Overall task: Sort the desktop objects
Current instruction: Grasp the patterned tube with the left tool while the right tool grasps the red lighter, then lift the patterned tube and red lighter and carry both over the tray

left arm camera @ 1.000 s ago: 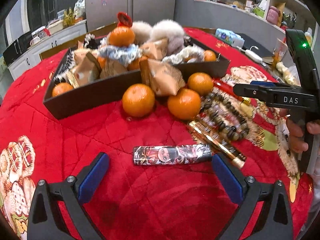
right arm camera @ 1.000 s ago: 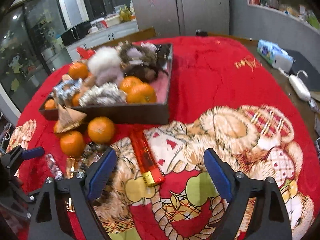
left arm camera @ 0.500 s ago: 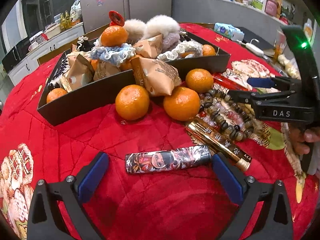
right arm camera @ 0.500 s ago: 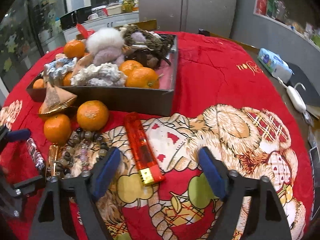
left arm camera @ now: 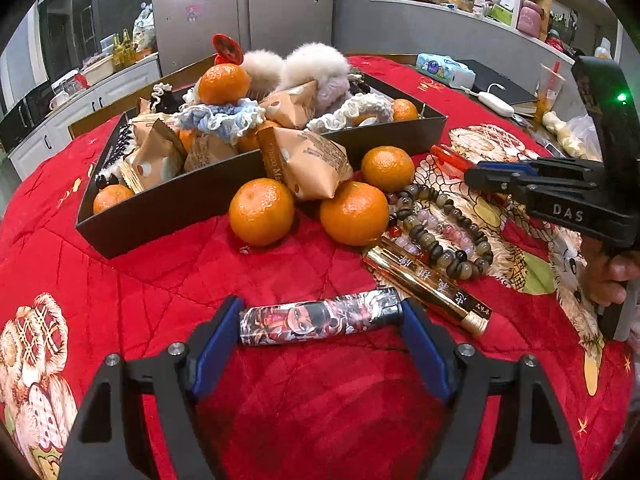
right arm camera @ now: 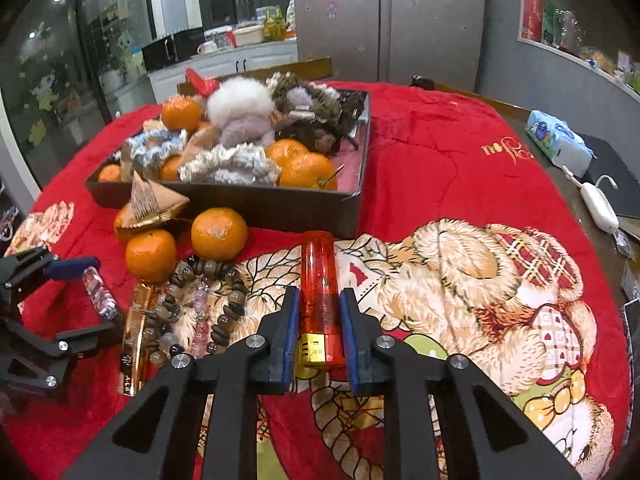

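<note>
Your right gripper [right arm camera: 319, 322]: just closed, clamped on red lighter [right arm camera: 320, 280], long axis toward box [right arm camera: 280, 208].
Your left gripper [left arm camera: 320, 332]: closing, pads at printed lighter [left arm camera: 320, 316] ends, crosswise; bare cloth [left arm camera: 160, 276] left.

The right gripper [right arm camera: 319, 322], its jaws just closed, clamps the orange lighter [right arm camera: 320, 296] lying on the red blanket [right arm camera: 440, 160].

Your left gripper [left arm camera: 320, 316] is a black skeletal frame with triangular cut-outs, silver screw heads at the joints, and flat blue pads [left arm camera: 216, 346] lining its two fingers. Your right gripper [right arm camera: 319, 314] is built the same way, black with round silver screws and blue pads [right arm camera: 290, 336]. From the left wrist camera its side shows white "DAS" lettering and a small green light on the upright black body.
</note>
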Demonstrator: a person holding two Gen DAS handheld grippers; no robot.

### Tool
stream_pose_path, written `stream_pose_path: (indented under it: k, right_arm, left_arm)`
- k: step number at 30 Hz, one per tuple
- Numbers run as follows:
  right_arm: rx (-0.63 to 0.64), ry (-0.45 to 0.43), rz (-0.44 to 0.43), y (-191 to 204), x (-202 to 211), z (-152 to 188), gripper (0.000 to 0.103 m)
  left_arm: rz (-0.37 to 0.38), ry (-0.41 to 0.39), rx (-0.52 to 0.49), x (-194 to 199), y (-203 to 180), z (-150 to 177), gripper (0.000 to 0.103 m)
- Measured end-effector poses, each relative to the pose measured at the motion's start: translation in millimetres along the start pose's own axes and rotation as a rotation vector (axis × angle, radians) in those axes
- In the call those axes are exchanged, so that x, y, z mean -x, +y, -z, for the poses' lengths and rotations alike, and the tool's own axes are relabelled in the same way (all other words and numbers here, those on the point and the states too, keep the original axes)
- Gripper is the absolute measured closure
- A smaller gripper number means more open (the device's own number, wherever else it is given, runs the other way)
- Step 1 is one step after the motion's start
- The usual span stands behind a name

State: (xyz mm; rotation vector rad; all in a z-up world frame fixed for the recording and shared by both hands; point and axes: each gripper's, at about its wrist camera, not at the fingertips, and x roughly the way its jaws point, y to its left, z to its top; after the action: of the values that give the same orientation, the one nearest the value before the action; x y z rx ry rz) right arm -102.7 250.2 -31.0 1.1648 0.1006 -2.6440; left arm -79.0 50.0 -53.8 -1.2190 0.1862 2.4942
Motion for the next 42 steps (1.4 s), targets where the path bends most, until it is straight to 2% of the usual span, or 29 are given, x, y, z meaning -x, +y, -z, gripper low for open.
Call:
stream_pose_path:
  k: [7, 15, 20, 24, 28, 42]
  right_arm:
    - [-0.022, -0.033, -0.036, -1.3, 11.7, -2.5, 0.083]
    - [-0.04, -0.113, -0.057, -6.8, 36.5, -16.8, 0.083]
    - [-0.052, -0.134, -0.084, -6.1, 48.1, -29.0, 0.083]
    - [-0.047, -0.136, -0.098, -2.5, 55.5, -35.7, 0.083]
    - [-0.037, -0.149, -0.099, 0.8, 66.6, -43.5, 0.083]
    - [-0.016, -0.222, -0.119, 11.1, 112.5, -100.8, 0.083]
  left_arm:
    - [-0.001, -0.015, 0.001, 4.4, 1.4, -0.4, 0.022]
    - [-0.008, -0.079, -0.005, 30.1, 0.1, -7.5, 0.022]
    - [-0.024, -0.145, -0.018, 55.0, -1.5, -21.2, 0.022]
    - [-0.08, -0.198, -0.037, 77.1, -3.3, -34.6, 0.022]
    - [-0.088, -0.243, -0.041, 96.9, -2.6, -48.4, 0.022]
    - [-0.09, -0.312, -0.026, 149.3, 16.4, -90.9, 0.022]
